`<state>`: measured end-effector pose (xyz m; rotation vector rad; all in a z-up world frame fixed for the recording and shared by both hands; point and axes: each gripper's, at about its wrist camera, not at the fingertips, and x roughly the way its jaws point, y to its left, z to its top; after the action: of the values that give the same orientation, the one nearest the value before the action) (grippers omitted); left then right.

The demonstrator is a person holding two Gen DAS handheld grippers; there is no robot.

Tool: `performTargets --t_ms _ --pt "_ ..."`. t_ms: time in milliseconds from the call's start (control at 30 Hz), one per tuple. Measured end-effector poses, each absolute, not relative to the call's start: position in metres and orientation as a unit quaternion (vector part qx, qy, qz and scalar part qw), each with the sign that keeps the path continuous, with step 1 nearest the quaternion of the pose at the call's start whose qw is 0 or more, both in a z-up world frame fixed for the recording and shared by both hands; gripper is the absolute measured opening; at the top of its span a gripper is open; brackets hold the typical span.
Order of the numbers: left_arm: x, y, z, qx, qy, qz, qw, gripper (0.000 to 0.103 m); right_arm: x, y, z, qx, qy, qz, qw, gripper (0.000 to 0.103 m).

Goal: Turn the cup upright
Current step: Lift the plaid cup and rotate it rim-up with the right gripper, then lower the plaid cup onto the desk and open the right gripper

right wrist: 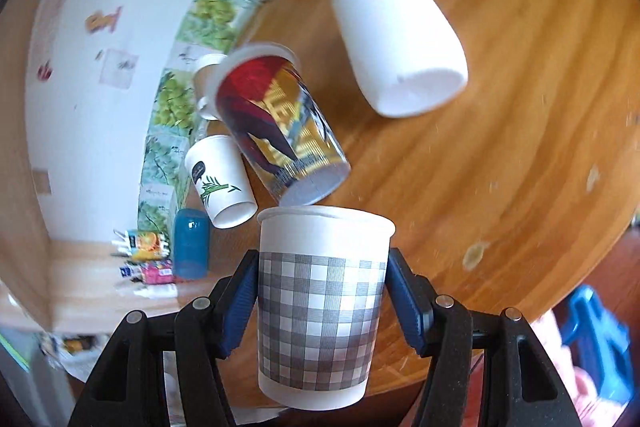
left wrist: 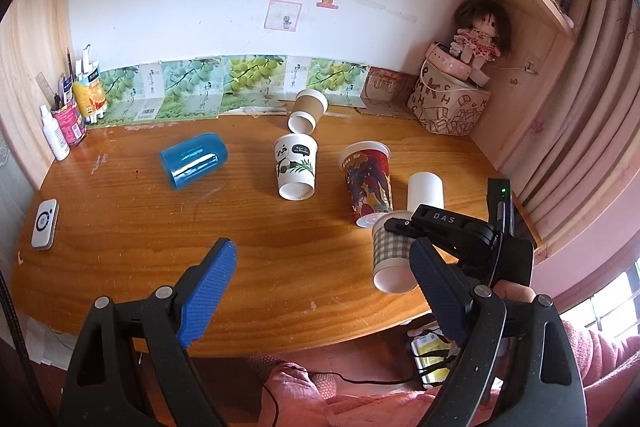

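Note:
My right gripper is shut on a grey-checked paper cup, held above the table's front right; the view is tilted and blurred. In the left wrist view the same cup hangs rim-up under the right gripper. My left gripper is open and empty above the table's front edge. Upside-down cups stand on the table: a panda cup, a red printed cup, a plain white cup. A blue cup lies on its side. A brown cup lies at the back.
A wooden table sits in a wooden alcove. A doll sits on a printed bag at the back right. Bottles and a pen can stand at the back left. A small white device lies at the left edge.

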<state>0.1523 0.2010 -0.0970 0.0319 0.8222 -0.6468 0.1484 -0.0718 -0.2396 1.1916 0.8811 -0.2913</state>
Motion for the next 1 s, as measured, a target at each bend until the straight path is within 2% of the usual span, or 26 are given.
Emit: performTargets --t_ms 267,500,1000 --pt "0.141 0.197 -0.100 0.011 0.397 -0.303 0.866 0.090 0.138 -0.064 -0.211 0.430 0.355 -0.106 0.823 0.062" --pt "0.138 0.194 -0.108 0.004 0.415 -0.296 0.860 0.090 0.129 -0.042 -0.191 0.311 0.284 -0.070 0.904 0.063" --pt "0.162 0.202 -0.130 0.000 0.470 -0.275 0.839 0.090 0.097 0.020 -0.221 0.079 0.186 -0.118 0.972 0.065"
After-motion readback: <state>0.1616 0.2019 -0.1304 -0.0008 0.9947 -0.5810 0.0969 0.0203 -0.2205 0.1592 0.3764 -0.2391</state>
